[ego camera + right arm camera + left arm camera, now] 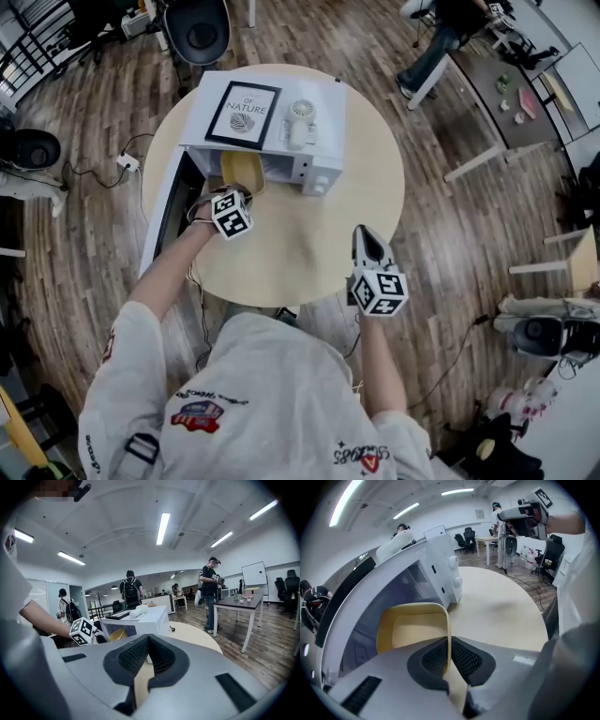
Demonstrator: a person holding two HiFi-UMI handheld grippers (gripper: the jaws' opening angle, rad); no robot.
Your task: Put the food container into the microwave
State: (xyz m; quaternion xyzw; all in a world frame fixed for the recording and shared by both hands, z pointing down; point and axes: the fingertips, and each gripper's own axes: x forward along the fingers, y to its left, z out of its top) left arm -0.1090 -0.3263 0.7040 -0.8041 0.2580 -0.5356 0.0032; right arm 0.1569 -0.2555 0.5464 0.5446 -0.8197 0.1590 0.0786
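I am holding the pale yellow, thin-walled plastic food container (412, 630) with the left gripper (449, 654), whose jaws are pinching one side wall at the rim. The tub is hanging just ahead of that gripper, at the mouth of the white microwave oven (314, 167), whose door is standing open to the gripper's left. I am judging the container to be light and somewhat flexible, so a single-wall pinch is probably letting it sag or twist. A hold close to a corner, where the rim looks stiffest, seems safest, since smooth plastic is liable to slide under a loose squeeze. The right gripper (368, 246) is hovering well behind and to the right of the left one, over the round beige table (309, 234), its jaws together on nothing. I am counting one container, one microwave, one table and two grippers.
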